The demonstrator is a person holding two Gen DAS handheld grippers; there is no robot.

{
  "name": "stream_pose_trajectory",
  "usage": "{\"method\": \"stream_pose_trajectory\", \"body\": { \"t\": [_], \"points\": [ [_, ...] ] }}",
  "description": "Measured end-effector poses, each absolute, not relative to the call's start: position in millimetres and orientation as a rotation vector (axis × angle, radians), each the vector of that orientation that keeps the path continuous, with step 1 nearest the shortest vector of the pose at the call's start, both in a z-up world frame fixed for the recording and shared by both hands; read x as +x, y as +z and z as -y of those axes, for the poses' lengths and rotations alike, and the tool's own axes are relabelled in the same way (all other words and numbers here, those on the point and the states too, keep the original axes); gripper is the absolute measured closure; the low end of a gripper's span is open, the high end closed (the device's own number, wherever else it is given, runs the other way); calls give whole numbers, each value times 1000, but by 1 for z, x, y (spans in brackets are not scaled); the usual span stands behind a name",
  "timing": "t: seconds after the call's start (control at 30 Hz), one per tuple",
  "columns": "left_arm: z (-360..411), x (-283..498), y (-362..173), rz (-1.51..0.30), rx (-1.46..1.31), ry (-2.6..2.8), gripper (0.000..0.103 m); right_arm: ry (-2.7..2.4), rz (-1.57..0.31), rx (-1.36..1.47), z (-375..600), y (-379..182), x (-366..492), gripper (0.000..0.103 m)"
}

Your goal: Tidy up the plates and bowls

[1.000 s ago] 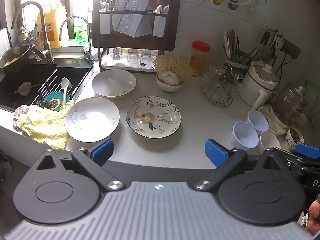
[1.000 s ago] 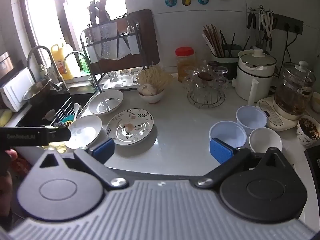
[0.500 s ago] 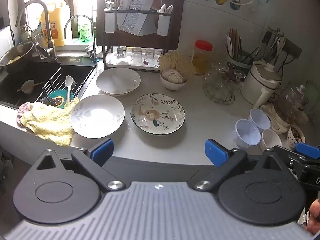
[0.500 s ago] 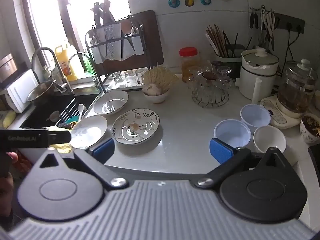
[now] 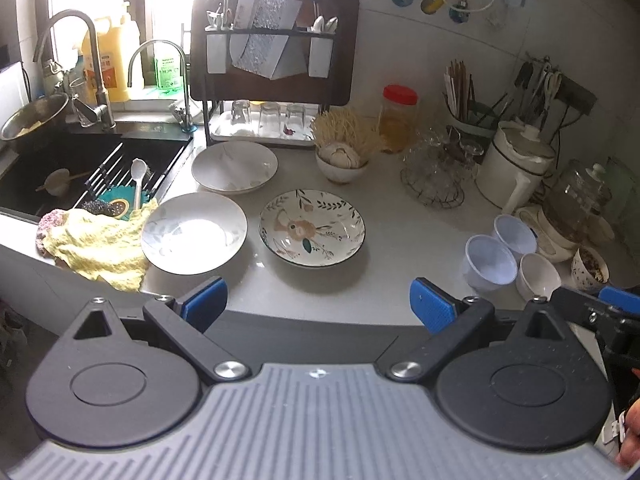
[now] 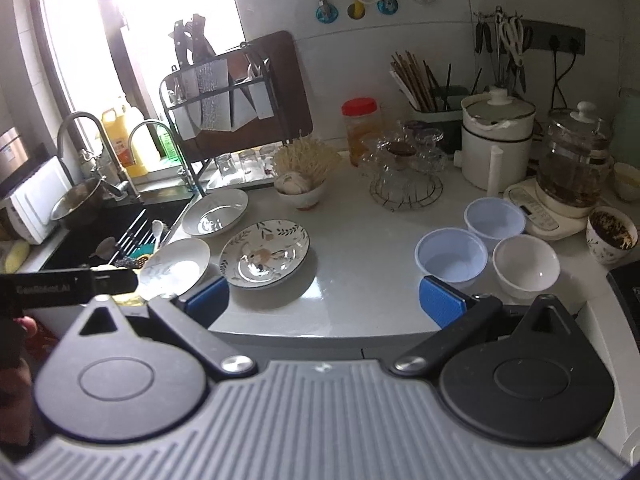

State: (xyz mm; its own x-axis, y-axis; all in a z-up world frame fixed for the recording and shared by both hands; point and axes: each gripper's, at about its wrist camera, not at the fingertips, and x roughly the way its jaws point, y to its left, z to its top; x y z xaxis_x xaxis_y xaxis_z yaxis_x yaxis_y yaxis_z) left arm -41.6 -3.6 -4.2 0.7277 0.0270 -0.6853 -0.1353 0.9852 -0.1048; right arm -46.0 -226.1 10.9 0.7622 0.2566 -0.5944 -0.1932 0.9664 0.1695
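Note:
Three plates lie on the white counter: a floral plate (image 5: 312,226) (image 6: 265,253) in the middle, a white plate (image 5: 194,232) (image 6: 176,266) left of it, and a white plate (image 5: 234,167) (image 6: 215,212) behind. Three small bowls stand at the right: two pale blue bowls (image 6: 451,258) (image 6: 494,217) and a white bowl (image 6: 525,266); they also show in the left wrist view (image 5: 491,263). My left gripper (image 5: 318,304) is open and empty, held in front of the counter edge. My right gripper (image 6: 324,303) is open and empty, short of the counter edge.
A black sink (image 5: 60,168) with a yellow cloth (image 5: 96,246) on its rim lies at the left. A dish rack (image 5: 272,76) stands at the back. A garlic bowl (image 5: 342,160), glass cups in a wire basket (image 5: 436,176), a white pot (image 5: 516,164) and a kettle (image 6: 572,168) crowd the back right.
Both grippers have drifted slightly; the scene shifts a little right and down in the left view and closer in the right view. Nothing on the counter has moved.

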Motion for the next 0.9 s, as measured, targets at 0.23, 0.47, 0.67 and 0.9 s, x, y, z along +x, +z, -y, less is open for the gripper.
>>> {"method": "stream_pose_trajectory", "body": {
  "t": [0.23, 0.47, 0.67, 0.9],
  "points": [
    [-4, -37, -22, -774, -123, 96, 3, 249, -643, 93, 225, 2, -42, 0],
    [-10, -37, -42, -805, -131, 95, 3, 261, -650, 67, 220, -6, -42, 0],
    [-7, -43, -44, -815, -135, 99, 3, 273, -657, 75, 220, -5, -46, 0],
    [-5, -55, -38, -820, -134, 114, 3, 290, -661, 86, 219, -2, -51, 0]
  ]
}}
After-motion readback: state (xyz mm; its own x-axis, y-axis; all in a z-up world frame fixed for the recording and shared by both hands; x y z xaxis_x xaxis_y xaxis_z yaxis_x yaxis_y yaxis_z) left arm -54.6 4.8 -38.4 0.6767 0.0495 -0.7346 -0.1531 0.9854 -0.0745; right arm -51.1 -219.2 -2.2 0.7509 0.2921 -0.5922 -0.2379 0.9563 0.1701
